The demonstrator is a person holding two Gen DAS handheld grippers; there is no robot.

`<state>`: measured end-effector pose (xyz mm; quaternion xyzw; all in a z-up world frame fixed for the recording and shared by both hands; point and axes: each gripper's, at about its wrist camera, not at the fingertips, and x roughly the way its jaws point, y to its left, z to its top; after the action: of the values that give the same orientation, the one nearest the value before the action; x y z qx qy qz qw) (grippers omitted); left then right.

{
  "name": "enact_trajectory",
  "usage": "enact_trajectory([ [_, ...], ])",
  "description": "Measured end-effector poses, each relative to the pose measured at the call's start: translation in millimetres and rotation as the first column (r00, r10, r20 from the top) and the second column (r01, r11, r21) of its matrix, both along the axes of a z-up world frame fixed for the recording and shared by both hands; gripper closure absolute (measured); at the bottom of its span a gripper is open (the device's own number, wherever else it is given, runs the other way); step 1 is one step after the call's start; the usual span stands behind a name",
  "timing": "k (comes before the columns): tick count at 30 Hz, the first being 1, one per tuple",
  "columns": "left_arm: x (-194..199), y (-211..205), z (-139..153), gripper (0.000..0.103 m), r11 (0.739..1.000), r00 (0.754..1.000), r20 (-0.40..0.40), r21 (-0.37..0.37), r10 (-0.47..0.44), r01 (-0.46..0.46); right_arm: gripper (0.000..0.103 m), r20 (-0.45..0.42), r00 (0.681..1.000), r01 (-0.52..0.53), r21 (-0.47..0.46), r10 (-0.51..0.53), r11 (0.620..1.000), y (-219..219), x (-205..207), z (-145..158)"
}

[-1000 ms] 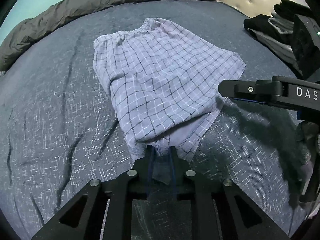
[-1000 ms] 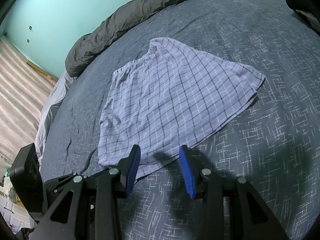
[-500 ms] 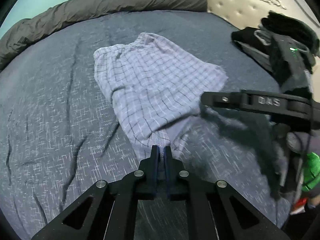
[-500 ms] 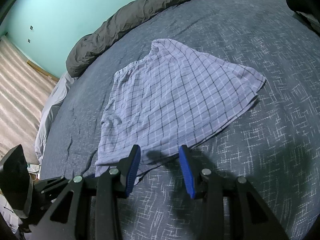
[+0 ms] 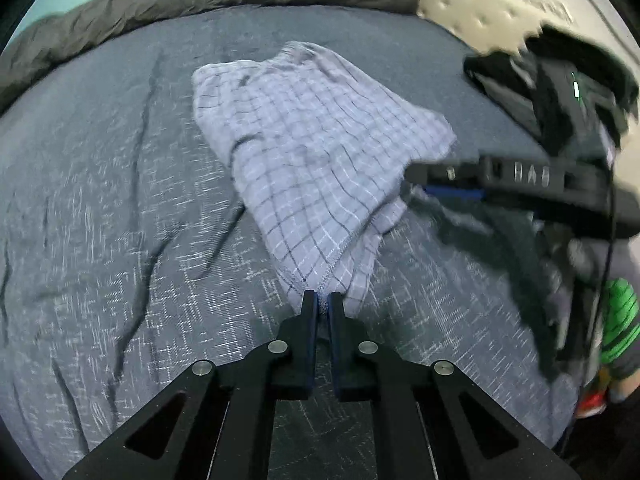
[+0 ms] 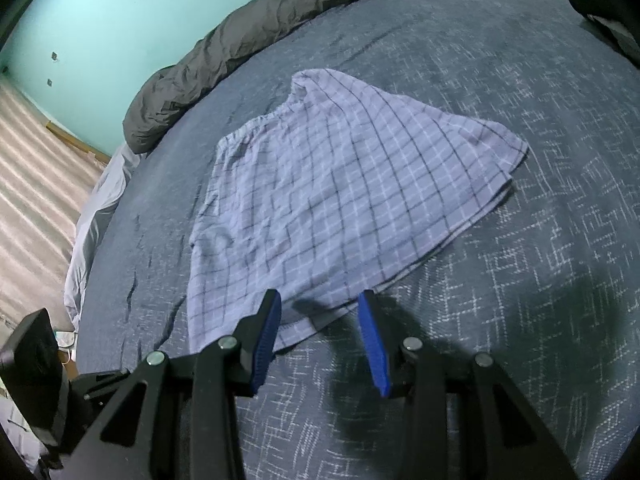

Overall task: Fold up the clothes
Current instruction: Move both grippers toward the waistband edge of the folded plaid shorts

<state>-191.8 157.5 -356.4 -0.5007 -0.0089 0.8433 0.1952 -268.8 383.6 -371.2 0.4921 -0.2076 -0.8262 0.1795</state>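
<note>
While clamping down to a narrow slit on the near hem corner, left gripper point(image 5: 323, 300) pinching the checked shorts point(image 5: 320, 152) between its dark pads, cloth rising from the pinch point in a low ridge. Hovering just above the near edge of the same shorts point(image 6: 340, 200), right gripper point(image 6: 320, 316) spreading wide, blue pads point(image 6: 372, 340) well apart and gripping nothing, its shadow falling on the hem beneath. Lying spread and slightly rumpled on the blue-grey bed cover point(image 6: 520, 280), pale lilac fabric with dark and white grid lines, gathered waistband pointing away toward the far side. Showing at the right of the left wrist view, right gripper's black body point(image 5: 520, 180) reaching in just beside the garment's right edge. Running along the far edge of the bed, rolled grey duvet point(image 6: 240, 40) lying against a turquoise wall point(image 6: 120, 8). Sitting near the cream headboard point(image 5: 500, 8), pile of dark clothes point(image 5: 560, 72), blurred. Stretching past the bed at left, striped floor point(image 6: 32, 180).
</note>
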Motion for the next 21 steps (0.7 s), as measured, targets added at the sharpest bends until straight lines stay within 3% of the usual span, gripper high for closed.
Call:
enact_trajectory([
  [5, -2.1, -2.3, 14.9, 0.097, 0.998, 0.999, -0.024, 0.065, 0.028, -0.027, 0.063, 0.006, 0.999, 0.048, -0.009, -0.048, 0.999, 8.9, -1.4, -2.2],
  [12, -0.3, -8.9, 19.0, 0.097, 0.984, 0.999, 0.008, 0.172, 0.051, -0.052, 0.063, 0.013, 0.993, 0.116, 0.012, -0.116, 0.993, 20.5, -2.3, -4.2],
  [17, -4.1, -14.9, 3.3, 0.097, 0.980, 0.996, 0.036, 0.176, 0.084, -0.089, 0.063, 0.010, 0.989, 0.146, 0.010, -0.146, 0.989, 26.4, -2.3, -3.6],
  [21, -1.8, -0.4, -8.0, 0.097, 0.995, 0.998, 0.053, 0.090, 0.033, -0.037, 0.063, 0.008, 0.988, 0.153, 0.030, -0.153, 0.988, 28.0, -1.7, -2.9],
])
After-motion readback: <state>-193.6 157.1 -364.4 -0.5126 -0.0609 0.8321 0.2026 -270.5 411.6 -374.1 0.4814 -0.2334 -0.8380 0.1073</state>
